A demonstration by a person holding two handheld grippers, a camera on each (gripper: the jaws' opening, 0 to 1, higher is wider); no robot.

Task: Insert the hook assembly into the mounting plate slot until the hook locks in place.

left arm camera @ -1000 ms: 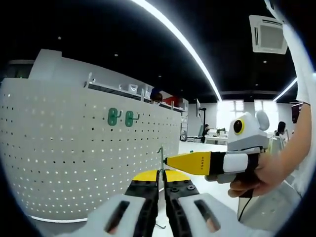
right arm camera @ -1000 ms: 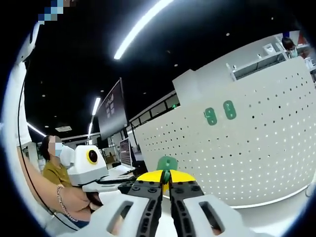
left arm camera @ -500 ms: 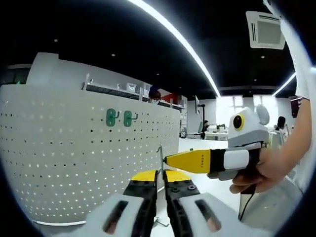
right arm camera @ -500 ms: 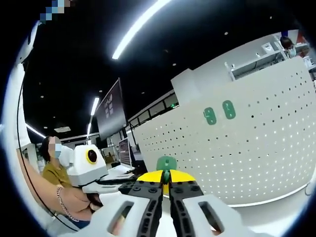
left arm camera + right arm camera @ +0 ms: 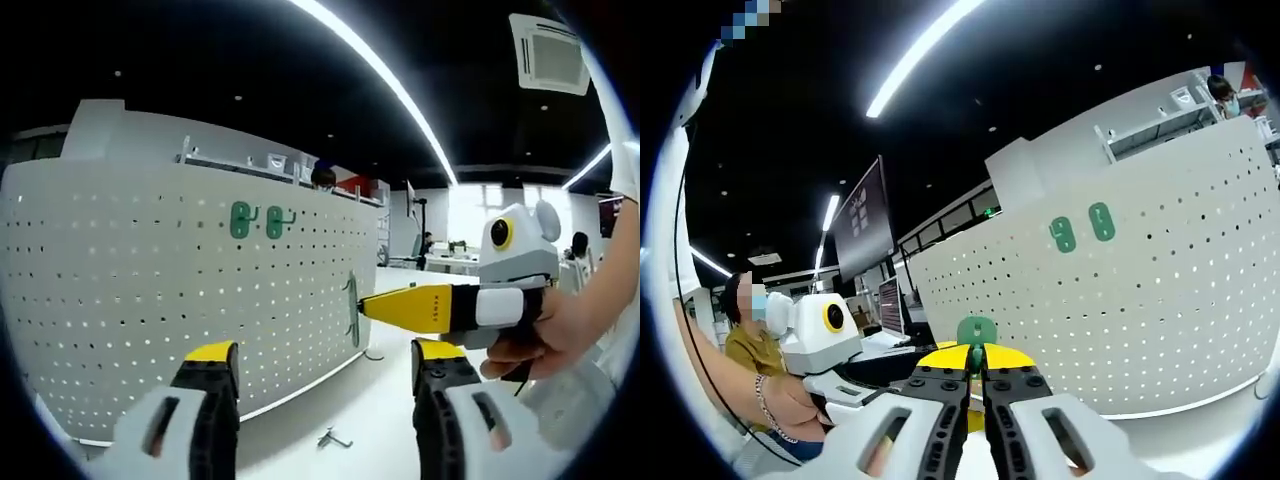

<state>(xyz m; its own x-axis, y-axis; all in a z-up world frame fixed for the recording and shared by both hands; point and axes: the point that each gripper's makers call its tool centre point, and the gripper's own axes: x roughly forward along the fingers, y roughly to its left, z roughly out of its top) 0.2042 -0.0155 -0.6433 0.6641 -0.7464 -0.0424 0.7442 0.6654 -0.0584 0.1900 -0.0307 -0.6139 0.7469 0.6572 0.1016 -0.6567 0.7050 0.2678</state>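
- Green hook plate sits pinched in our right gripper, near the white pegboard.
- Our left gripper gapes empty, so one thin pinch could slip.
- A loose metal hook lies on the table.

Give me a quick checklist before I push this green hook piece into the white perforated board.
1. Right claw shut on green hook piece: ok.
2. Left claw open and holding nothing: ok.
3. Hook piece touching the perforated board: cannot tell.
4. Hook piece locked in the board: not ok.
5. Two green hooks on the board in sight: ok.
6. Loose metal part lying on the table, apart from both claws: ok.
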